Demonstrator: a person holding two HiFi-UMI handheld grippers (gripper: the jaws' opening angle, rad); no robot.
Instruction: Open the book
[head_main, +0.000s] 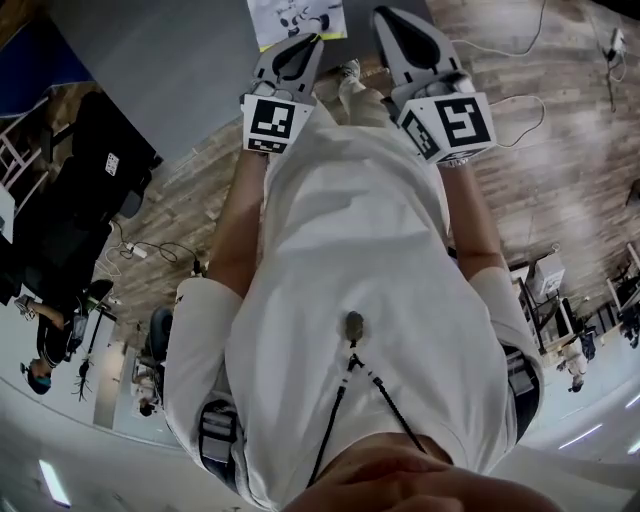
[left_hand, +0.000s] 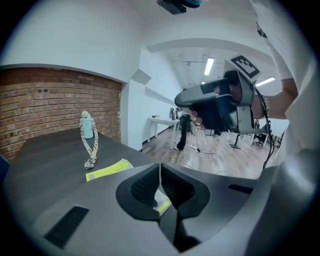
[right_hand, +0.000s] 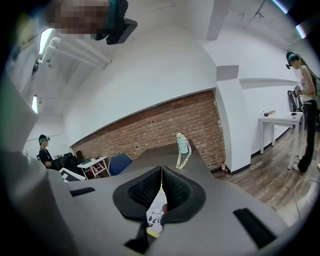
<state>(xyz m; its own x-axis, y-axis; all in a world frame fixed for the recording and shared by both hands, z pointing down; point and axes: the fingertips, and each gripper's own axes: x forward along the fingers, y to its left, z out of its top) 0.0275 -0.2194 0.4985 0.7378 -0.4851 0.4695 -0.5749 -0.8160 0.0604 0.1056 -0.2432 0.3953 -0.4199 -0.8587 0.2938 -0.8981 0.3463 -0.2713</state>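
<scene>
Tools both closed, empty: left tool (head_main: 310, 41) at six o'clock of thin white yellow-edged book (head_main: 297, 17), right tool (head_main: 386, 14) at three o'clock.

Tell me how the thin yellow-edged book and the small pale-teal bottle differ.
The thin yellow-edged book lies flat; the small pale-teal bottle stands upright, a patterned strap hanging from it. In the left gripper view the book is closer; the bottle stands farther back, toward the brick wall. Both rest on the dark grey table.
</scene>
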